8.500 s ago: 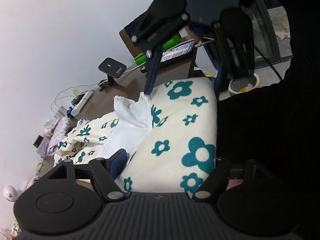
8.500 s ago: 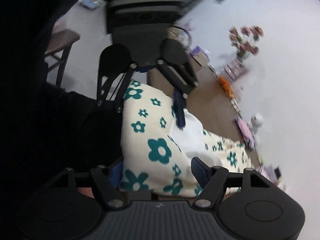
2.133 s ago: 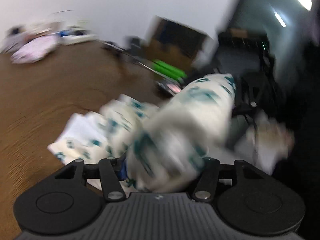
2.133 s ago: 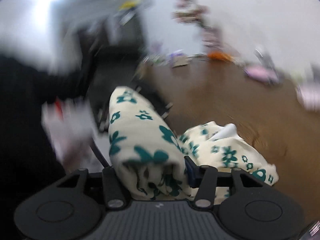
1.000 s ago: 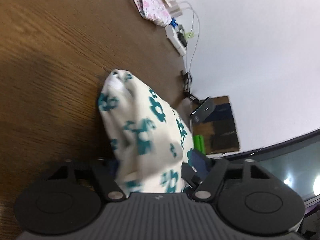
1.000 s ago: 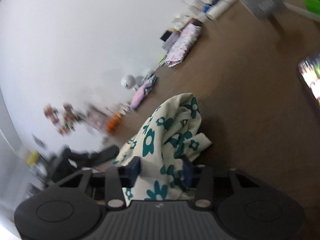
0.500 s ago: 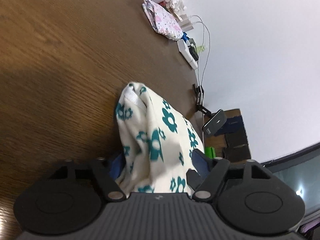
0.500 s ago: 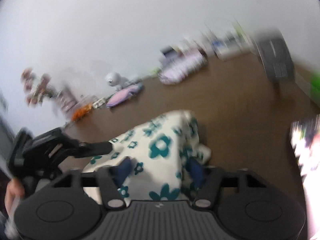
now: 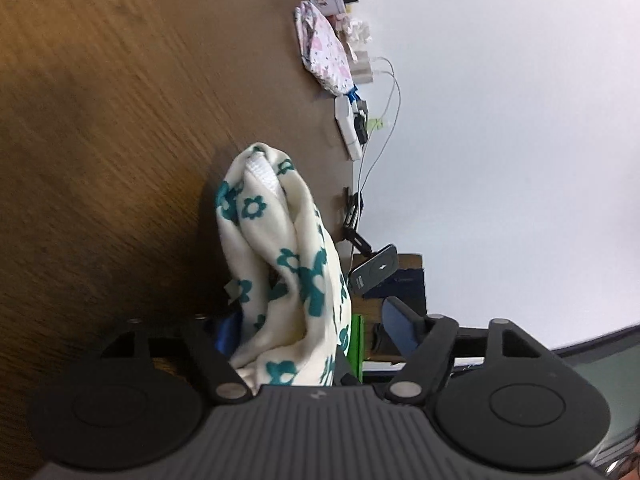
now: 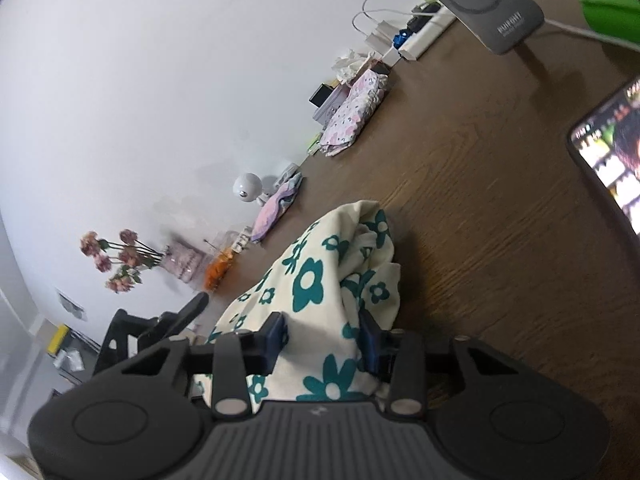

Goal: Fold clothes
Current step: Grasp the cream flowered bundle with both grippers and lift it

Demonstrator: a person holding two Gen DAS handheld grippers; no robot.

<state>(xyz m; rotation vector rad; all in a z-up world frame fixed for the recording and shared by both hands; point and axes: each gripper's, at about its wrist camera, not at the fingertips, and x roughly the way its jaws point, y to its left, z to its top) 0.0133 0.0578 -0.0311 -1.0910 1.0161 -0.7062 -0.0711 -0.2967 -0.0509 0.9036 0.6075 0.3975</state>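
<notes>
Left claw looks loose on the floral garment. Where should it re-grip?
Judging from the left wrist view, grip the floral garment at its thick bunched fold nearest the left claw, coming straight in along the table; the white ribbed hem lies farther off.

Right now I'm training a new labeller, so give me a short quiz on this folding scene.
1. True or false: the right tool is clamped on the floral garment.
2. What lies against the wall? A pink patterned cloth; B phone; C the garment.
3. Is the left tool gripping the garment?
Key: 1 true, its jaws have just been closing on it. 2 A. 3 No: its jaws have just been opening; cloth lies between them, one pad clear.
</notes>
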